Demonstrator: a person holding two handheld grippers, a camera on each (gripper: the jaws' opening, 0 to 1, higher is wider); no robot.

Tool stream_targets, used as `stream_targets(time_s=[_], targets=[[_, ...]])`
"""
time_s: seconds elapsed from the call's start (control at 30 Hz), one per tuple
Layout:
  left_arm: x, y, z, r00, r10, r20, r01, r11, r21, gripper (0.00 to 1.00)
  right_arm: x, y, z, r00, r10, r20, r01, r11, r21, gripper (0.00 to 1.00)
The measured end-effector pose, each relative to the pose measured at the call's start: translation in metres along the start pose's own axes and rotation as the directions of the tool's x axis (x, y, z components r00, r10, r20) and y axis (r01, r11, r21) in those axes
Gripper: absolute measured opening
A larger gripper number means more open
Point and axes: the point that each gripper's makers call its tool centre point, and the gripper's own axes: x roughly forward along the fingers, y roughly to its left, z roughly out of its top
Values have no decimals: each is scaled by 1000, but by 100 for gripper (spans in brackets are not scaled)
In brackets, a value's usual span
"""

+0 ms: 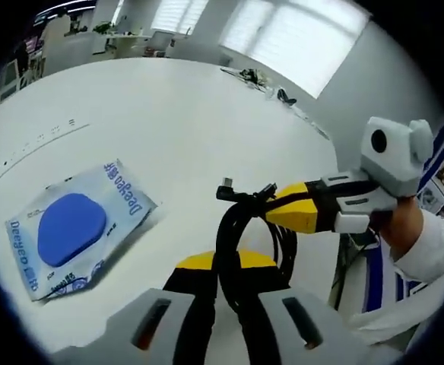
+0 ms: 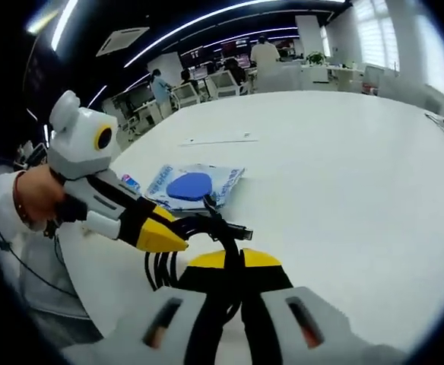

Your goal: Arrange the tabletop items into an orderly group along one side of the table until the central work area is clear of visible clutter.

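A broad white round table (image 1: 191, 114) spreads out ahead of me in a bright office, with blinds on the windows beyond it and desks and people far off at the back.

The thing I am handling is a coiled black cable (image 1: 241, 251) with a small plug end sticking out of the bundle. In the left gripper view its loops rise straight up between my own jaws; in the right gripper view the same coiled black cable (image 2: 207, 251) sits between the jaws there, with the plug end pointing right.

My left gripper (image 1: 218, 277), yellow at the tips over black and grey, is closed narrow on the loops. My right gripper (image 2: 233, 274) is likewise pinched in on the bundle. In each view the other gripper comes in from the side with its yellow tips pressed against the cable, so both grip it at once, close together.

Ahead of and to the left of my left gripper lies a flat pale-blue plastic packet with a dark blue oval (image 1: 81, 224), well apart from the cable, flat on the table.
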Motion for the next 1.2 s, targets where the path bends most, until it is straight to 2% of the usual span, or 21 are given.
stream_targets(time_s=[0.17,0.43,0.67,1.2], targets=[[14,1,1,1000,2,-4,-2,999,-38,5,6,-16,-4,1000,8,-30,-8,1000,2,2],[33,8,-3,1000,17,-8,-18,994,-110,5,19,-31,-13,997,25,-72,-24,1000,11,2],[43,13,-6,1000,27,-12,-28,987,-160,5,29,-39,-18,994,40,-99,-39,999,14,2],[60,24,-13,998,56,-16,-58,974,-220,6,44,-50,-31,989,44,-138,-42,999,16,2]])
